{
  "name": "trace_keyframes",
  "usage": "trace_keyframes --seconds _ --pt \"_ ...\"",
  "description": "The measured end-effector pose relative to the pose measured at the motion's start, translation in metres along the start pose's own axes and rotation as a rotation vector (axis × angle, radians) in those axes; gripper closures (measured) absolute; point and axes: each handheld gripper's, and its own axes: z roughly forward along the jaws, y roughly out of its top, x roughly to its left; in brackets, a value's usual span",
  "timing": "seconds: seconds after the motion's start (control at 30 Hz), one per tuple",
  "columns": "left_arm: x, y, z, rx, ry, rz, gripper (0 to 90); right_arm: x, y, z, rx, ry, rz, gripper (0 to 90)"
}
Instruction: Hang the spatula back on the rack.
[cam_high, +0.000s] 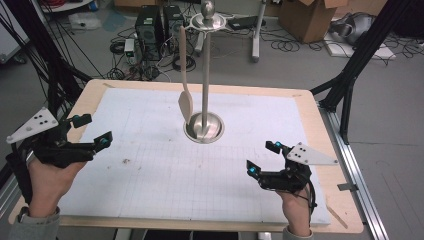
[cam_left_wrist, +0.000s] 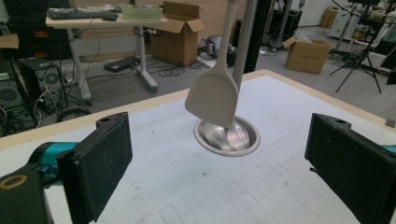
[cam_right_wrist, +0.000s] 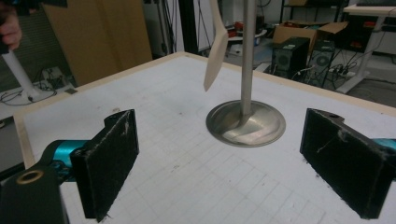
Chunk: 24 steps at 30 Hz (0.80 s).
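Two grippers, both held with jaws wide apart and empty: left gripper (cam_high: 92, 131) near the table's left edge, right gripper (cam_high: 263, 157) near its right. Between, farther back: one metal utensil stand (cam_high: 204, 125), one beige spatula (cam_high: 185, 100) hanging from it over gridded mat (cam_high: 150, 170).

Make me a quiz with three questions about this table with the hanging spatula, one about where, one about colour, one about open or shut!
1. Where is the spatula?
A. Flat on the mat
B. Hanging from the metal stand
C. Held in a gripper

2. What colour is the spatula?
A. Beige
B. Red
C. Blue

3. How are the left gripper and right gripper?
A. Both shut
B. Both open
C. One open, one shut

Answers: 1 B, its blade hangs above the stand's base. 2 A, it looks pale beige. 3 B, each gripper's jaws stand wide apart around nothing.
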Motion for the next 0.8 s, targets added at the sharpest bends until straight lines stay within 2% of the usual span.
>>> trace_keyframes --seconds 0.2,0.3,0.47,0.8 --pt "-0.003 -0.009 -0.008 0.0 0.0 0.001 8.0 -0.003 0.001 -0.004 -0.02 -0.01 0.016 10.7" --pt "-0.004 -0.014 -0.011 -0.002 0.002 -0.002 8.0 -0.005 0.001 -0.006 -0.026 -0.015 0.009 10.7" --pt "-0.002 -0.022 -0.017 -0.026 0.006 -0.012 8.0 -0.006 0.002 -0.007 -0.039 -0.013 0.005 10.7" --pt "0.001 -0.034 -0.03 -0.053 0.044 -0.016 8.0 -0.006 0.003 -0.006 -0.045 -0.011 0.005 10.7"
